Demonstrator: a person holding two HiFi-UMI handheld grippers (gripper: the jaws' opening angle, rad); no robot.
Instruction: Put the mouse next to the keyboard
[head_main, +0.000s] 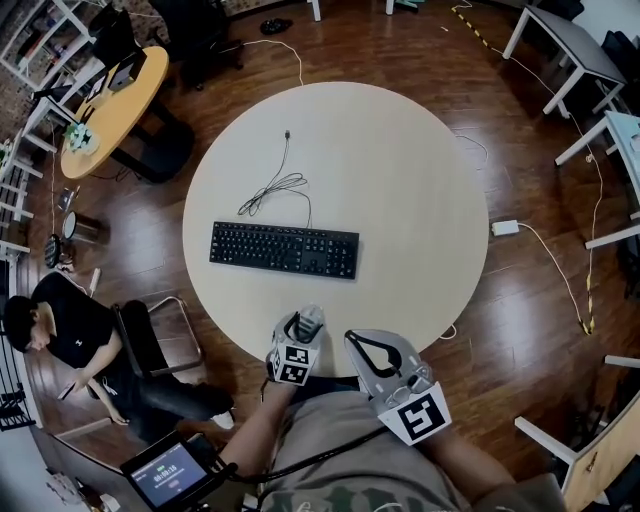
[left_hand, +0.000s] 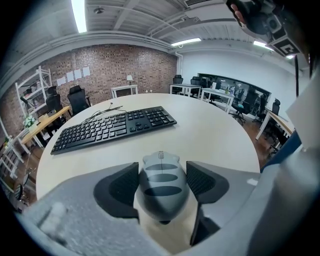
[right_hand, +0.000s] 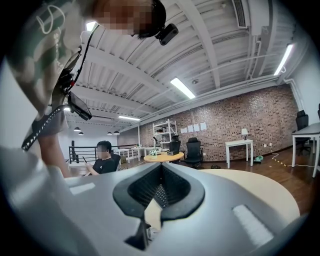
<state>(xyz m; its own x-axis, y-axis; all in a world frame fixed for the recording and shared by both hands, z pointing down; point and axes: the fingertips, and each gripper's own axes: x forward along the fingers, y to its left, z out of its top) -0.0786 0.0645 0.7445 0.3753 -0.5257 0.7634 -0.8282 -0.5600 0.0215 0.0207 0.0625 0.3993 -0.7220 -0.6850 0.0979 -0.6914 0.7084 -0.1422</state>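
Left hand-held gripper (left_hand: 161, 172) is clamped on the mouse (left_hand: 161, 186), one pad on each flank. In the head view that's bottom centre, at the near rim of the round surface (head_main: 420, 190). The keyboard (head_main: 284, 249) sits mid-frame, well apart from the mouse. Right hand-held gripper (right_hand: 159, 192) is closed on nothing, just right of the left one.

My take on the carry: keep the mouse level and head up-frame to the bare patch just right of the keyboard's right end. Set it down flat before easing the grip. Come in from the side so you don't nudge the keyboard.
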